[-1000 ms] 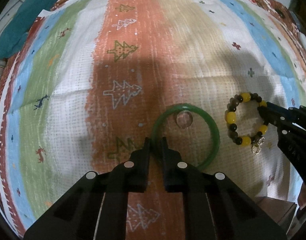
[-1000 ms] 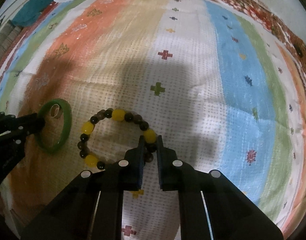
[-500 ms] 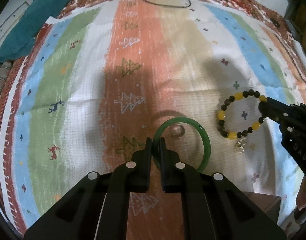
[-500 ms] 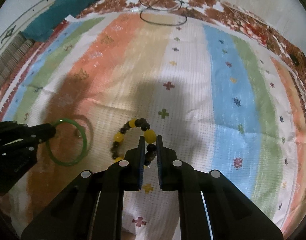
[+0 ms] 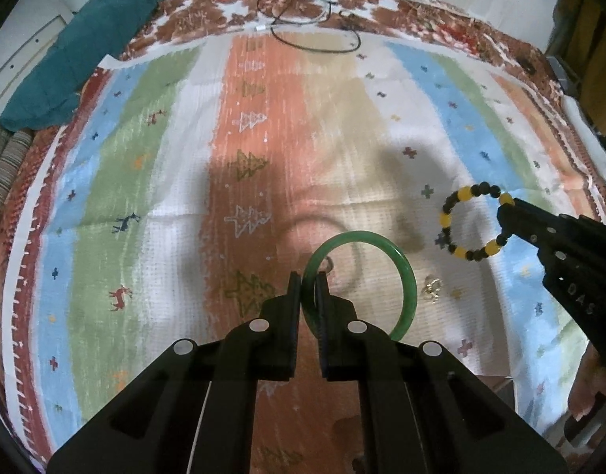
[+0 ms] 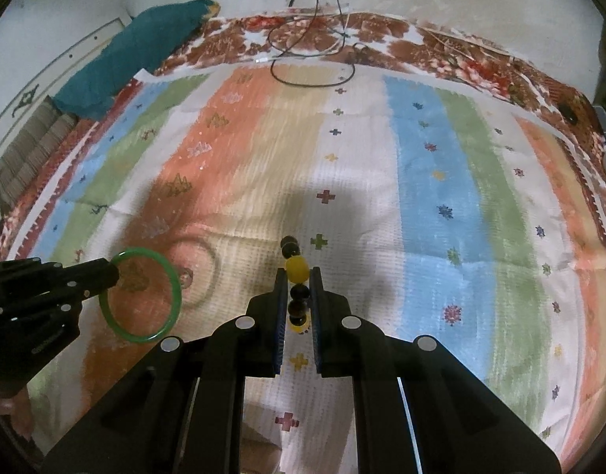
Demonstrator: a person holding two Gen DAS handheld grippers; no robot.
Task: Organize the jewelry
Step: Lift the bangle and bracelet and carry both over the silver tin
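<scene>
bangle (image 5: 405, 276): glossy, smooth green, stone or glass
bead bracelet (image 5: 467, 252): polished yellow and dark beads
cloth (image 5: 184, 181): striped woven, matt, coarse
grippers (image 5: 307, 288) (image 6: 297, 286): matt black plastic
towel (image 5: 77, 67): teal fabric, matt

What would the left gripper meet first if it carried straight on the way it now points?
Probably the striped cloth. The left gripper, shut on the green bangle, points steeply down at the orange stripe; nothing else seems to lie ahead, though depth is unclear.
</scene>
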